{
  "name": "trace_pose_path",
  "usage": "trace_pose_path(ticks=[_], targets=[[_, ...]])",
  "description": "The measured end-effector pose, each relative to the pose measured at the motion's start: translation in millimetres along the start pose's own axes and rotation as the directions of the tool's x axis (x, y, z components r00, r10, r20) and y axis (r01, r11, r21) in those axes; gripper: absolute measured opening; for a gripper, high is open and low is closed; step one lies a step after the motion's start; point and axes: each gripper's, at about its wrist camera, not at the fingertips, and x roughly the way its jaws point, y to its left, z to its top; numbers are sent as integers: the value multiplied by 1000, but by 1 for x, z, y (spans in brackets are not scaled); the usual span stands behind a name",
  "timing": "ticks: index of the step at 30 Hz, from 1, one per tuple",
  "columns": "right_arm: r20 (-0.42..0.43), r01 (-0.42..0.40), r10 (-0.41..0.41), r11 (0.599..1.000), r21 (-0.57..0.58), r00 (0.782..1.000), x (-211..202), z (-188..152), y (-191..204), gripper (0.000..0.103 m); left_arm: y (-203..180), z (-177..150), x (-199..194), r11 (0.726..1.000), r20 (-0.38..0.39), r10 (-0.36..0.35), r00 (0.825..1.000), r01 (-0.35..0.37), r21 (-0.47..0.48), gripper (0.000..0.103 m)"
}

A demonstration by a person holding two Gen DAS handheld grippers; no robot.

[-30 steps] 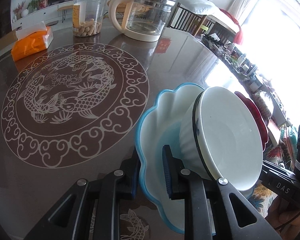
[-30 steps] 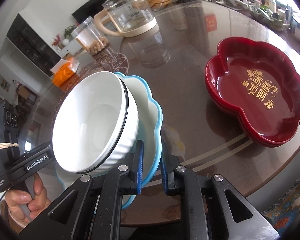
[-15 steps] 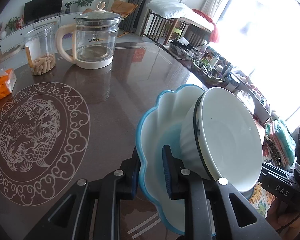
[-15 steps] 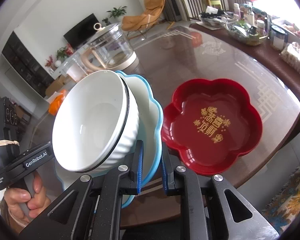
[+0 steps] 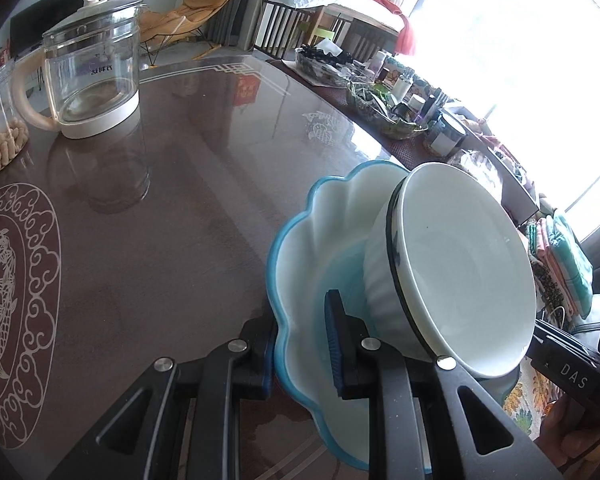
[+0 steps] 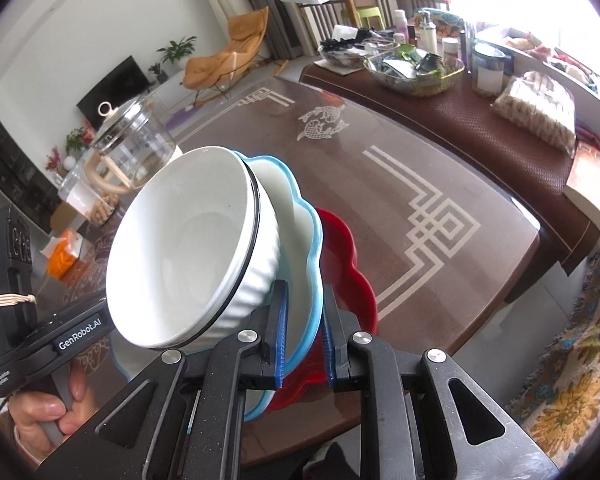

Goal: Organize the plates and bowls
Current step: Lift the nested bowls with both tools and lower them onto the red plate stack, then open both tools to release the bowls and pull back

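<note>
Nearest to you, each hand-held gripper is closed on the rim of the same blue-edged scalloped plate [image 5: 300, 264]. The left hand-held gripper [image 5: 300, 344] pinches the near rim from one side, with one blue pad under the plate and the other inside it. The right hand-held gripper [image 6: 304, 336] pinches the opposite rim in the same way. So you carry the plate between both hands, lifted above the tabletop [image 5: 188, 208] and tilted.

The white ribbed bowl [image 6: 192, 248] sits inside this plate. It leans against the plate wall, and its mouth faces the side of your right hand-held gripper. No pad touches the bowl; only the plate holds it, so I judge it could slide if you tip the plate more.

The relation that matters is this: in the right wrist view the red flower-shaped plate [image 6: 350, 264] lies just behind and below the blue-edged plate, directly ahead of the right hand-held gripper, and most of it is hidden. It rests on the tabletop near the edge. Your right hand is the nearer one to it. In the left wrist view the red plate does not show. A round stack has no long axis, so only the centring over the red plate counts.

The blue-edged plate is white inside with a pale blue centre. The bowl has a dark line around its rim.

Farther away, a glass kettle [image 5: 92, 72] stands well apart on the tabletop.
</note>
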Motion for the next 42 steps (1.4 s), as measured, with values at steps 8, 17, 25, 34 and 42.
trace_pose_path(ticks=[8,17,25,34,42], targets=[[-10,-15,15,999,40,1000,20,-11,-20,18,-4,-10,15,998,-8,26,1000,-26,53,20],[3,-15,14,999,44,1000,20,-9,-23,28,-6,-8,11,995,-19,43,999,-41,93,21],[12,-14,13,998,66,1000,16,-10,-31,46,-3,6,-11,991,72,84,994,-91,94,22],[79,-19,11,993,112,997,-6,-11,-37,64,-1,1,-62,982,190,132,973,-155,112,24],[186,73,-94,991,116,978,-78,-49,-13,72,-13,-51,-156,943,437,229,870,-309,121,100]])
